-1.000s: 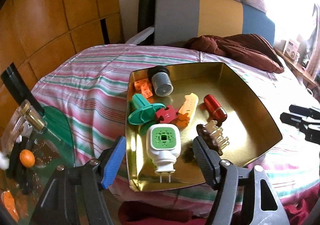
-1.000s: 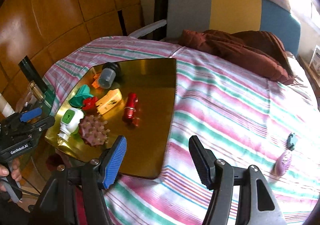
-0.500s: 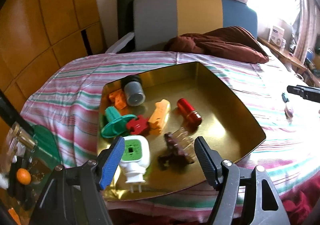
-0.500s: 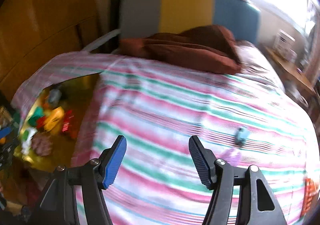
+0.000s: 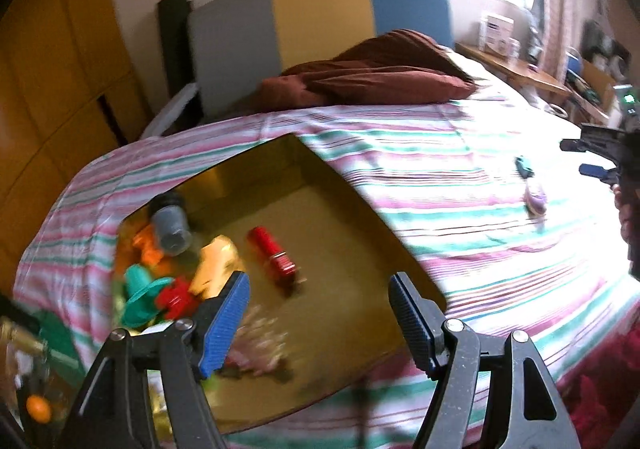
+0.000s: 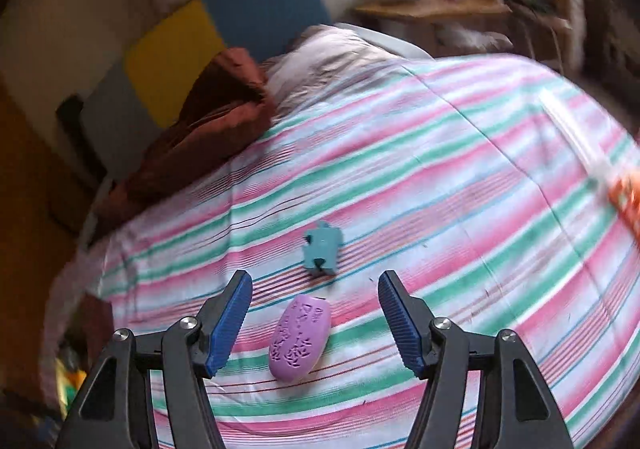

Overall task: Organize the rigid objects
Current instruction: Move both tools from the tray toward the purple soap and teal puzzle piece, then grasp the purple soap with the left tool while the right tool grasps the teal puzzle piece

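A gold tray [image 5: 360, 249] lies on the striped bedspread [image 5: 420, 169] and holds a red cylinder [image 5: 272, 255], a grey cup [image 5: 170, 227], a yellow piece [image 5: 214, 263], a teal piece [image 5: 140, 295], a small red piece [image 5: 176, 297] and orange bits [image 5: 146, 249]. My left gripper [image 5: 318, 323] is open and empty above the tray's near edge. My right gripper [image 6: 314, 323] is open, with a purple oval object [image 6: 300, 337] lying between its fingers on the bedspread. A small teal piece [image 6: 322, 251] lies just beyond it. Both also show in the left wrist view, the oval [image 5: 535, 195] and the teal piece [image 5: 524, 167].
A brown blanket [image 5: 372, 77] lies at the head of the bed, against a grey, yellow and blue headboard [image 5: 320, 17]. An orange object [image 6: 628, 201] sits at the bed's right edge. A glass side table [image 5: 36, 377] with small items stands left of the tray.
My right gripper has swung right across the bed and now sits over the purple oval object. My left gripper's view has shifted right over the tray. Both stay open.
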